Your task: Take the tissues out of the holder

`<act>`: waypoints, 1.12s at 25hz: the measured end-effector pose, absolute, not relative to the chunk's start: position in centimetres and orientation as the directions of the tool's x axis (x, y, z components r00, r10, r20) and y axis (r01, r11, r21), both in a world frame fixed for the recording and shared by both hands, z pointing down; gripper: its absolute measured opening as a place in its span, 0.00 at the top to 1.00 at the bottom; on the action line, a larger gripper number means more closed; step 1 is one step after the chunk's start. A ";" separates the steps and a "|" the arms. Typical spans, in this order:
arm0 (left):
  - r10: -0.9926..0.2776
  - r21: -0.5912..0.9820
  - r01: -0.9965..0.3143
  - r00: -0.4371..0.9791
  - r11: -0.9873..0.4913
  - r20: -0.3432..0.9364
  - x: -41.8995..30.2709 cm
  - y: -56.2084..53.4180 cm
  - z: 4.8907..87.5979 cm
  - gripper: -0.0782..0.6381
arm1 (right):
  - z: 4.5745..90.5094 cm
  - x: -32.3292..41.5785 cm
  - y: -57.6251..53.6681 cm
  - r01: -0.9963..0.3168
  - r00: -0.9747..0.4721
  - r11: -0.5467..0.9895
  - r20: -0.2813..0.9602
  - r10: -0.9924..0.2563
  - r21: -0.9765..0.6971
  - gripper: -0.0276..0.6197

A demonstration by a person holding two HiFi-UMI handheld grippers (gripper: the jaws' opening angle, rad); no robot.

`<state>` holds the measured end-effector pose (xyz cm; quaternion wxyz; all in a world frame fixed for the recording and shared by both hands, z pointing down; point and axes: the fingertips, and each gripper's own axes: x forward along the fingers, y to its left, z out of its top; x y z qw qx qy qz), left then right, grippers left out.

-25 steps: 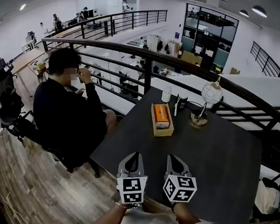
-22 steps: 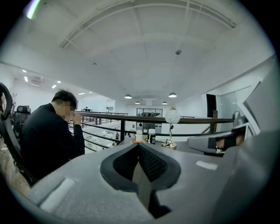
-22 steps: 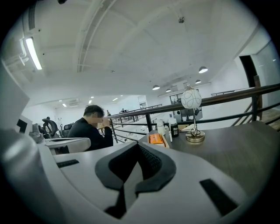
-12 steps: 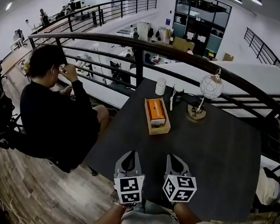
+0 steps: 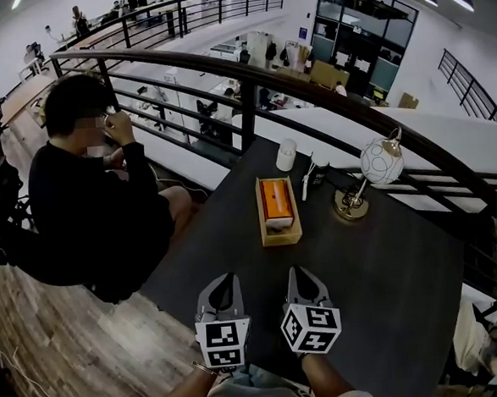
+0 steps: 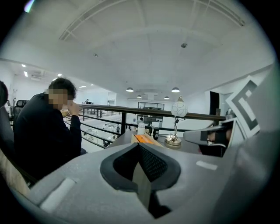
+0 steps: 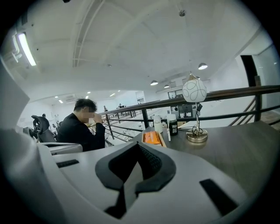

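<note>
A wooden holder (image 5: 268,234) stands on the dark table (image 5: 389,268), and an orange tissue pack (image 5: 276,204) lies in it. The pack also shows far ahead as an orange pack (image 6: 142,139) in the left gripper view and an orange pack (image 7: 152,138) in the right gripper view. My left gripper (image 5: 223,282) and right gripper (image 5: 294,272) hover side by side over the table's near edge, well short of the holder. Both are shut with nothing between their jaws; the left gripper (image 6: 139,146) and right gripper (image 7: 139,146) show pads meeting.
Beyond the holder stand a white cup (image 5: 286,155), a small dark bottle (image 5: 318,173) and a globe lamp (image 5: 381,162) on a brass base. A person in black (image 5: 88,205) sits left of the table. A dark railing (image 5: 248,75) runs behind.
Both grippers have drifted a little left and lower over the near table edge, still shut. The holder has stayed where it was.
</note>
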<state>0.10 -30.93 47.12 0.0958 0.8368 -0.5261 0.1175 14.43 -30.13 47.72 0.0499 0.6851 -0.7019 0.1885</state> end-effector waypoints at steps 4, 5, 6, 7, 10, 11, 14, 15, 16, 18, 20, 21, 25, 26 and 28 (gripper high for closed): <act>-0.856 0.049 -0.907 0.411 -0.418 0.313 -0.1 -32.0 48.0 0.88 | 47.7 15.4 -33.6 -0.983 -0.061 -0.002 0.335 -0.940 -0.184 0.95; -0.855 0.050 -0.907 0.411 -0.418 0.315 0.0 -32.4 48.2 0.88 | 47.7 15.6 -34.6 -0.982 -0.073 0.008 0.336 -0.939 -0.191 0.95; -0.854 0.049 -0.906 0.413 -0.420 0.317 0.1 -32.7 48.5 0.88 | 47.7 16.0 -35.7 -0.981 -0.084 0.017 0.337 -0.938 -0.195 0.95; -0.853 0.046 -0.905 0.414 -0.422 0.318 0.2 -33.1 48.7 0.88 | 47.7 16.3 -36.7 -0.981 -0.091 0.026 0.337 -0.937 -0.192 0.95; -0.851 0.038 -0.904 0.414 -0.425 0.323 0.3 -34.0 49.6 0.88 | 48.1 17.0 -39.6 -0.986 -0.098 0.045 0.339 -0.936 -0.162 0.93; -0.851 0.038 -0.904 0.414 -0.425 0.324 0.4 -34.3 49.8 0.88 | 48.3 17.1 -40.5 -0.987 -0.103 0.052 0.344 -0.933 -0.155 0.90; -0.848 0.034 -0.902 0.416 -0.430 0.328 0.6 -35.5 50.5 0.88 | 49.4 17.3 -43.4 -0.987 -0.122 0.073 0.368 -0.922 -0.144 0.80; -0.846 0.032 -0.901 0.418 -0.433 0.330 0.7 -35.9 50.8 0.88 | 49.9 17.3 -44.3 -0.987 -0.124 0.077 0.377 -0.918 -0.137 0.79; -0.845 0.032 -0.900 0.421 -0.435 0.331 0.8 -36.2 51.0 0.88 | 50.3 17.4 -45.2 -0.988 -0.125 0.081 0.387 -0.913 -0.128 0.78; -0.843 0.034 -0.898 0.424 -0.438 0.332 0.8 -36.6 50.8 0.88 | 50.6 17.3 -46.7 -0.990 -0.126 0.088 0.410 -0.903 -0.110 0.76; -0.842 0.036 -0.899 0.422 -0.437 0.335 0.7 -36.9 50.2 0.88 | 50.8 17.2 -48.0 -0.991 -0.124 0.092 0.432 -0.893 -0.095 0.75; -0.842 0.037 -0.900 0.420 -0.434 0.337 0.6 -37.1 50.1 0.88 | 51.0 17.2 -48.8 -0.992 -0.120 0.091 0.444 -0.888 -0.086 0.75; -0.843 0.050 -0.907 0.408 -0.418 0.350 0.2 -38.2 51.3 0.88 | 53.4 17.6 -51.5 -0.994 -0.105 0.086 0.507 -0.856 -0.061 0.73; -0.843 0.055 -0.909 0.404 -0.413 0.354 0.0 -38.6 51.6 0.88 | 53.9 17.5 -52.0 -0.995 -0.103 0.084 0.522 -0.847 -0.060 0.73; -0.844 0.066 -0.913 0.397 -0.402 0.360 -0.2 -39.1 52.2 0.88 | 54.8 17.4 -52.9 -0.996 -0.090 0.079 0.551 -0.830 -0.044 0.73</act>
